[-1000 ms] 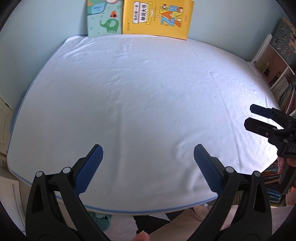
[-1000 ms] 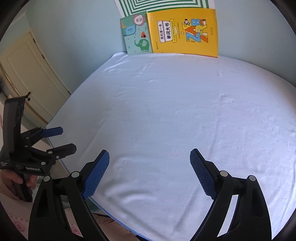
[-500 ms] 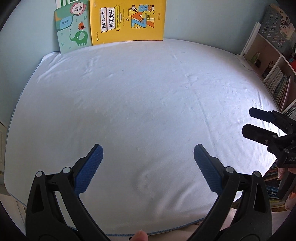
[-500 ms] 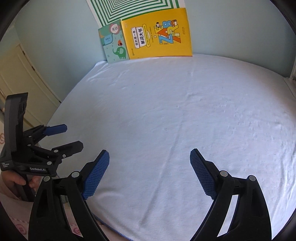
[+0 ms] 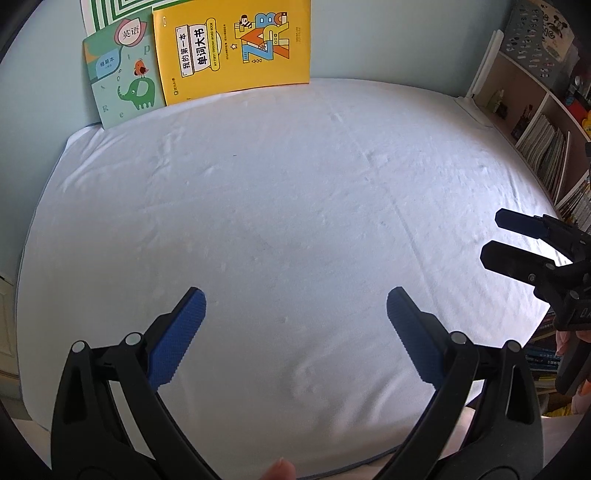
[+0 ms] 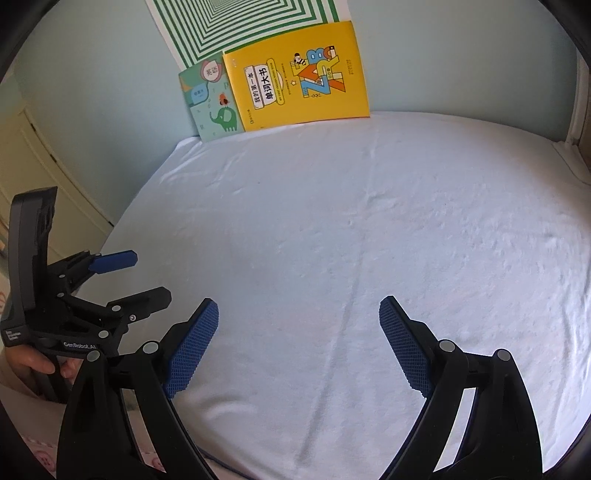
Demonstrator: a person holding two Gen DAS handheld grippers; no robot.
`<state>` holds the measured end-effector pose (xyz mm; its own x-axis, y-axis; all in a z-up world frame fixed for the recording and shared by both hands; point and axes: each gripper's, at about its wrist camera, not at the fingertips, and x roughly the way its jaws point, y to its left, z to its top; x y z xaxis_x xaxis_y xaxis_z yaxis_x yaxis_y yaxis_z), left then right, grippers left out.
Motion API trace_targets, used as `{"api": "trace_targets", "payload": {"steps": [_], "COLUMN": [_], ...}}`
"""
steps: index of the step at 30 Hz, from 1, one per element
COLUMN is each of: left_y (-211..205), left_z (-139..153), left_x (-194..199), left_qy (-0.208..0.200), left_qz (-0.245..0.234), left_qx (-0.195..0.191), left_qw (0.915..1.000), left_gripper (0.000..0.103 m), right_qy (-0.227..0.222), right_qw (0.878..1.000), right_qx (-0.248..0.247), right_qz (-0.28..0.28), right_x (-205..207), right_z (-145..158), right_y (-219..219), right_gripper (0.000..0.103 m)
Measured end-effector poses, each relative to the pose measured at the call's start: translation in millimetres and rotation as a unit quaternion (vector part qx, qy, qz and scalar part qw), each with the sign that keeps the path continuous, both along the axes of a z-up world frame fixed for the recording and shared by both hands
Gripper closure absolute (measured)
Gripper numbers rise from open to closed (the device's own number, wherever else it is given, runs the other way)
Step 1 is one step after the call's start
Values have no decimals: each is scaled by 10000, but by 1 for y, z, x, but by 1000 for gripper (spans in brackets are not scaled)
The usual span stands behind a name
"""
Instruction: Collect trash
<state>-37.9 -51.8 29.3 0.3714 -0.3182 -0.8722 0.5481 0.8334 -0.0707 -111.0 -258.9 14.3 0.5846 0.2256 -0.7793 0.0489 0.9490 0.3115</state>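
Trash is nowhere ahead; both views have tilted up the white-sheeted table (image 5: 295, 221), left gripper (image 5: 295, 332) and right gripper (image 6: 299, 332) wide, empty.

Two hand-held grippers are in view: the left hand-held gripper (image 5: 295, 332) and the right hand-held gripper (image 6: 299, 332), each with two blue-padded fingers (image 5: 177, 336), four pads in all. One worktop (image 5: 295, 221) under one white cloth. Two books stand at the back: one yellow book (image 5: 232, 48) and one green book (image 5: 122, 81). One green-striped poster (image 6: 243, 26) hangs behind them. One bookshelf (image 5: 535, 122) at the right.
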Motion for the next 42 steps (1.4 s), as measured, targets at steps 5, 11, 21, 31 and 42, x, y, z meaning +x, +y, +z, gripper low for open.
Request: {"api": "trace_targets", "payload": {"steps": [5,11,21,31,42], "left_y": [5,10,18,20,22], "left_z": [-1,-3,-2,2,5], "left_x": [0,0,-1,-1,0], "left_qy": [-8,-37,-149,-325,-369], "left_qz": [-78,-110,-176,-217,-176], "left_qx": [5,26,189,321,286], "left_qw": [10000,9999,9996,9987,9988], "left_gripper": [7,7,7,7,7], "right_qy": [12,27,-13,-88,-155], "right_qw": [10000,9999,9999,9997,9995], "right_qx": [-26,-20,-4,10,-10], "right_qz": [-26,-122,-168,-236,-262], "right_x": [-2,-1,1,0,0], "right_z": [0,-1,-4,-3,1], "right_y": [6,10,18,23,21], "right_gripper": [15,15,15,15,15]}}
